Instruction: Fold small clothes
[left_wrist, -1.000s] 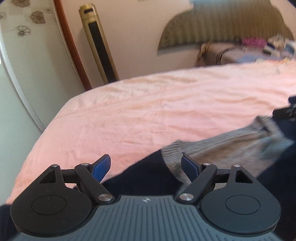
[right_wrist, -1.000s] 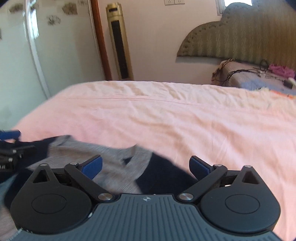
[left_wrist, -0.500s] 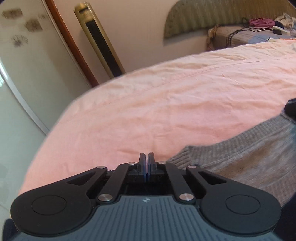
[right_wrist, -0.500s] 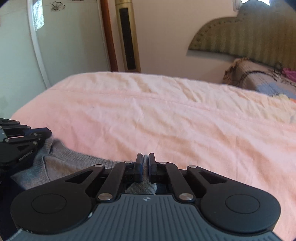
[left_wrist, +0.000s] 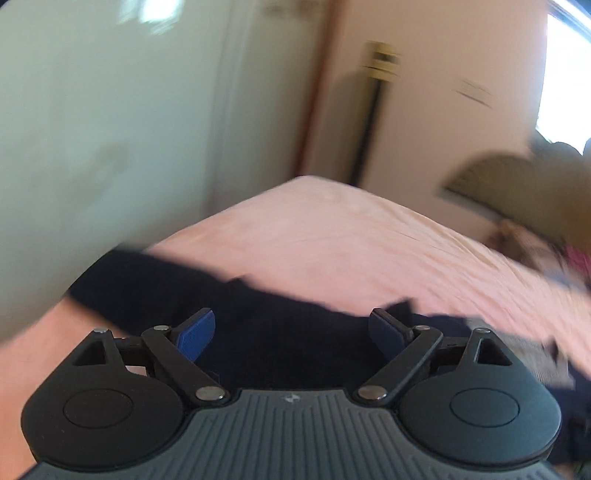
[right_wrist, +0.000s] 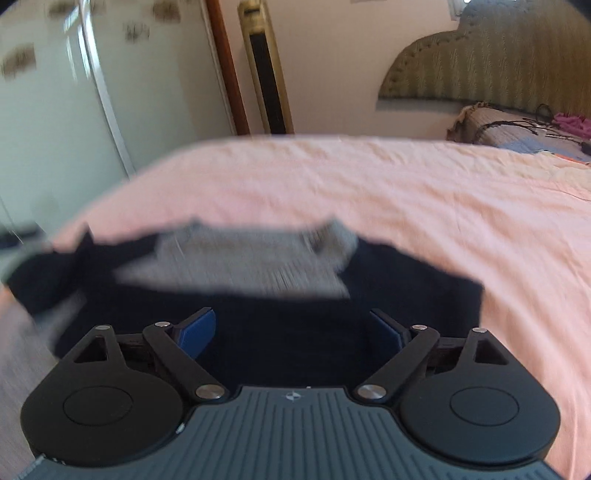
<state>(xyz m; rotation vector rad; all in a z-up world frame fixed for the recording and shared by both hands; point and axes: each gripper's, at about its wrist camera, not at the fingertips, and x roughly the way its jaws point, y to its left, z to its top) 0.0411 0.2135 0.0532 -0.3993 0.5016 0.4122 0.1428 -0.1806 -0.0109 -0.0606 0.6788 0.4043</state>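
Note:
A small dark navy garment (right_wrist: 280, 332) with a grey knit panel (right_wrist: 243, 262) lies on the pink bed sheet (right_wrist: 406, 192). In the left wrist view the same navy cloth (left_wrist: 207, 295) stretches across the sheet (left_wrist: 351, 236), one dark end reaching toward the bed's left edge. My left gripper (left_wrist: 291, 330) is open and empty, just above the navy cloth. My right gripper (right_wrist: 291, 328) is open and empty, over the navy part below the grey panel. Both views are blurred by motion.
A pale wardrobe door (right_wrist: 74, 110) and a gold-framed tall unit (right_wrist: 264, 70) stand beyond the bed's far edge. A padded headboard (right_wrist: 491, 70) and a cluttered bedside surface (right_wrist: 524, 125) are at the far right. The bed's left edge drops off near the garment.
Both grippers were shut on the garment half a second ago and have opened and let it go. The garment now lies spread flatter, and both cameras have pulled back and swung.

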